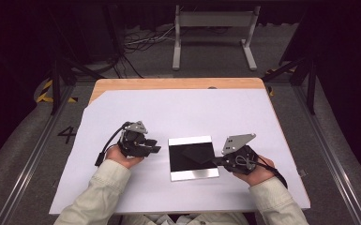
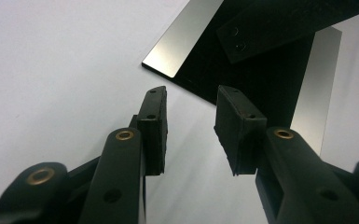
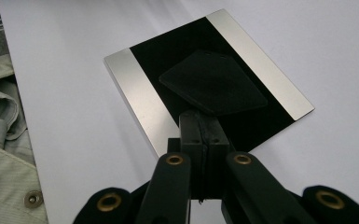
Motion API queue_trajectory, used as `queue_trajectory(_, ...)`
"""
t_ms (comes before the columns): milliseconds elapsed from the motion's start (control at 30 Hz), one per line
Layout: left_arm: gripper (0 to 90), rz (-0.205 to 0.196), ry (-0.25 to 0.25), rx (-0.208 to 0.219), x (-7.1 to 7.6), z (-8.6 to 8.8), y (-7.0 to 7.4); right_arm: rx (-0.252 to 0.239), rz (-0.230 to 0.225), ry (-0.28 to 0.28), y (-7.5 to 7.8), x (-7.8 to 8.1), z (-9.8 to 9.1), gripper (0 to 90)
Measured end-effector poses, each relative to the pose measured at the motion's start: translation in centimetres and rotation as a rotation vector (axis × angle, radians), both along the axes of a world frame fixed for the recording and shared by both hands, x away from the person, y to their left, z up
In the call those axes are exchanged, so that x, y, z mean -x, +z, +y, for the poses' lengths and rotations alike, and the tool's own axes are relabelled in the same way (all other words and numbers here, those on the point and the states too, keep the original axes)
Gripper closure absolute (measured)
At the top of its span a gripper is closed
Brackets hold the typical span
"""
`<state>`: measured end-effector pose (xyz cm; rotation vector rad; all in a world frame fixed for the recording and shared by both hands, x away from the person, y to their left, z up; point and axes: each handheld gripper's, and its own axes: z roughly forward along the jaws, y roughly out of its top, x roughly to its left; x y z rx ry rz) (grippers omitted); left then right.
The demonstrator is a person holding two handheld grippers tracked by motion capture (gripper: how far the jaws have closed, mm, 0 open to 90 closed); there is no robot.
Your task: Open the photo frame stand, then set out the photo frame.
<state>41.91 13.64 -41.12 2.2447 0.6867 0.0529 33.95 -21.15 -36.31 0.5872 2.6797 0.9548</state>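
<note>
table brightly lit | surroundings dim | soft shadows | plate glare

A flat black diamond-shaped piece lies on a silver-edged black plate.

Right tool at bottom centre, jaws pinched together on a flat black diamond-shaped flap lying over the black-and-silver plate mid-frame. White worktop all around, beige sleeve at left edge.

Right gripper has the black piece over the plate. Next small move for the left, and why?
Probably ease the left gripper forward to the plate edge: its jaws are open with nothing between them, just short of the plate, while the right gripper is shut on the black flat piece.
</note>
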Motion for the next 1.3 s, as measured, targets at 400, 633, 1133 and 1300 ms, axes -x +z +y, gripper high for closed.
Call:
queue_trajectory(400,64.3,-0.005,0.010,0.004,0.2,0.6,0.2,0.007,0.022,-0.012,0.1,-0.1,-0.9,89.6)
queue_trajectory(633,64.1,-0.004,0.018,-0.001,0.5,1.2,0.1,-0.004,0.049,-0.053,0.7,-0.2,-2.0,89.5)
queue_trajectory(1133,62.9,-0.008,0.024,-0.003,0.5,1.2,0.1,-0.092,0.052,-0.191,1.1,-0.9,-2.8,79.8)
queue_trajectory(1300,59.6,-0.009,0.046,-0.002,0.5,1.4,0.0,-0.106,0.050,-0.199,1.2,-1.1,-2.8,76.1)
